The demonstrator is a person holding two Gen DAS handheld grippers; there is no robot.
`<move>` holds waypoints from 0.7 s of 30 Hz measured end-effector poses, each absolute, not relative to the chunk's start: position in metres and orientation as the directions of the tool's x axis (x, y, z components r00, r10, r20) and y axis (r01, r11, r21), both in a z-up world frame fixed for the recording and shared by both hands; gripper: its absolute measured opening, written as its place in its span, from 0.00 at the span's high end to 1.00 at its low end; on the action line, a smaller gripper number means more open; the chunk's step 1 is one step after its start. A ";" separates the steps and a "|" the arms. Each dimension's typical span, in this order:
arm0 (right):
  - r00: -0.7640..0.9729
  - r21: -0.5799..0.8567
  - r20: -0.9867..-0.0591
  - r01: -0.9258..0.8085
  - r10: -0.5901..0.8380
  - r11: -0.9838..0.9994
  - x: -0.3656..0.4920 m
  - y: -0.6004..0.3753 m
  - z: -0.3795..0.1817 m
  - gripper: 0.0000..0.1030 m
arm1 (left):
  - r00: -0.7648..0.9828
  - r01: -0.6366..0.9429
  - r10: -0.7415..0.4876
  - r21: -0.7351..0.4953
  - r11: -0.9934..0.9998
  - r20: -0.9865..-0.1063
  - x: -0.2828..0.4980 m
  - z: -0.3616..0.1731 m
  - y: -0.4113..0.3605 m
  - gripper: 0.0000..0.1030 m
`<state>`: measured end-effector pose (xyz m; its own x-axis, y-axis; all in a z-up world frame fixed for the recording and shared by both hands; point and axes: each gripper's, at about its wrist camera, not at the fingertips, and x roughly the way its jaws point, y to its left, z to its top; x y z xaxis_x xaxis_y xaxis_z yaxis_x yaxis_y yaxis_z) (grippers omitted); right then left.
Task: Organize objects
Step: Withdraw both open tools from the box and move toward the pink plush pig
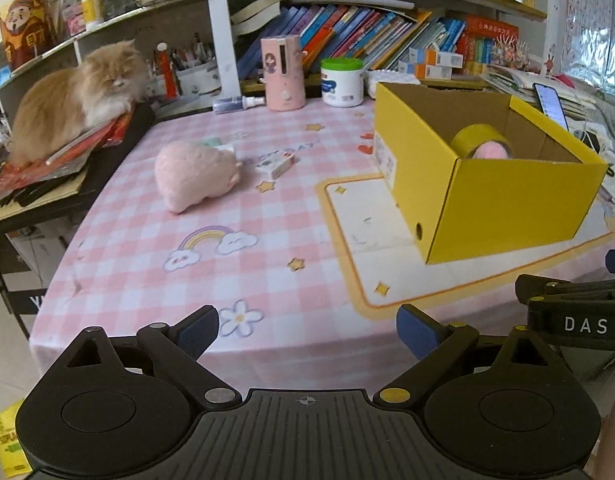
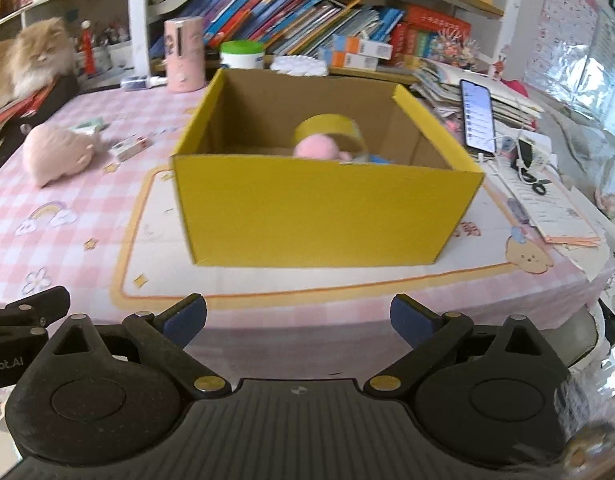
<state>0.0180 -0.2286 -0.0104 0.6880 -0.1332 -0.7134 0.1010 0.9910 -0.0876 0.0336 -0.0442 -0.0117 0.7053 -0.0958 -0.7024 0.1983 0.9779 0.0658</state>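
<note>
A yellow cardboard box [image 1: 507,208] [image 2: 327,216] stands open on the pink checked table. Inside it are a roll of yellow tape [image 1: 477,136] [image 2: 327,125] and a pink plush thing [image 1: 492,152] [image 2: 317,147]. A pink plush toy [image 1: 195,174] [image 2: 57,154] lies on the table to the box's left, with a small white carton [image 1: 276,165] [image 2: 129,147] beside it. My left gripper [image 1: 307,330] is open and empty over the table's near edge. My right gripper [image 2: 298,318] is open and empty in front of the box.
An orange cat [image 1: 75,96] [image 2: 23,62] lies on stacked papers at the left. A pink cylinder [image 1: 282,73], a white jar with green lid [image 1: 342,82] and a spray bottle [image 1: 237,103] stand at the back below bookshelves. A phone [image 2: 477,116] and cables lie right of the box.
</note>
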 end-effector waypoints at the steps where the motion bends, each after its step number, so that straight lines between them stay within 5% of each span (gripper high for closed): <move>1: 0.687 -0.086 -0.715 0.097 -0.129 0.992 0.016 -0.225 -0.011 0.03 | 0.706 0.197 -0.093 0.068 0.978 -0.702 0.031 -0.012 -0.041 0.05; 21: 0.668 -0.059 -0.744 -0.023 -0.029 0.998 -0.001 -0.152 -0.019 0.02 | 0.705 0.111 -0.011 0.095 0.989 -0.709 -0.006 -0.014 0.026 0.03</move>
<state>-0.0008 -0.1516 -0.0194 0.6678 -0.0287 -0.7438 -0.0227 0.9980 -0.0588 -0.0058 0.0260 -0.0144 0.7048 -0.0110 -0.7093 0.1113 0.9892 0.0953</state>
